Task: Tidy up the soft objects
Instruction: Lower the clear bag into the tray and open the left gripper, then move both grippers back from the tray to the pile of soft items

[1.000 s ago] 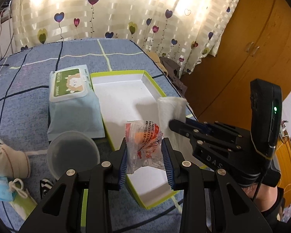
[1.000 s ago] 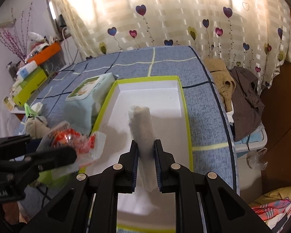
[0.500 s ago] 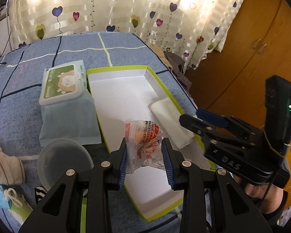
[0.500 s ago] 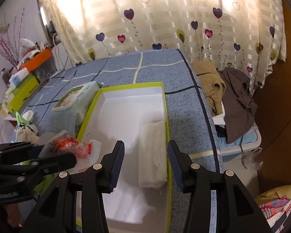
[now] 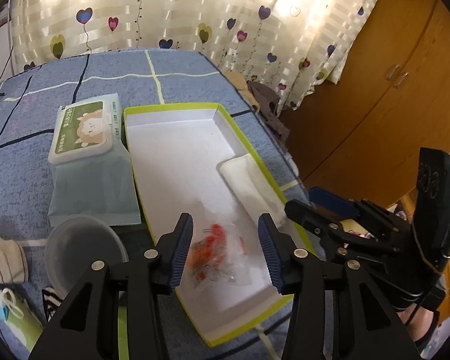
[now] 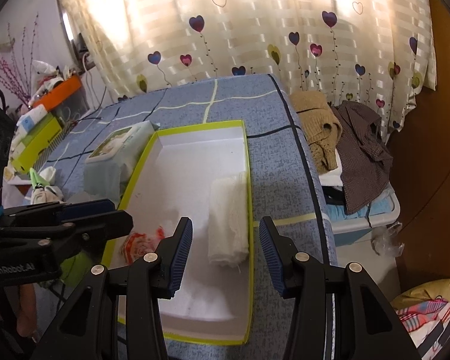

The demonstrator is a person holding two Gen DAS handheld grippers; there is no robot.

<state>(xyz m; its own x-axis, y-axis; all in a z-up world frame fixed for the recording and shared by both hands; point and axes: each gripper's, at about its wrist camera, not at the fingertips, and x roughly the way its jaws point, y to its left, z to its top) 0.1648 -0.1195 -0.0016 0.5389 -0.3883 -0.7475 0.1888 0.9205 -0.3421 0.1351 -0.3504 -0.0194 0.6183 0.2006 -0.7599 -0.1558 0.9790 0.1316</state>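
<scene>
Left gripper jaws opening, snack packet loose in the tray. Right gripper spread wide, empty, over the folded towel at tray's right wall.

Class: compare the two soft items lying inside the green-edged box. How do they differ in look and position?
The folded white cloth is plain and opaque; the clear snack packet is crinkly with red-orange print. The cloth lies along the box's right wall; the packet lies toward the near end. Both rest on the floor of the box, ungripped.

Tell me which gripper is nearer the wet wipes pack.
Left. The left gripper, jaws opening, hangs over the box's near end, beside the wipes. The right gripper is over the far edge, by the towel.
</scene>
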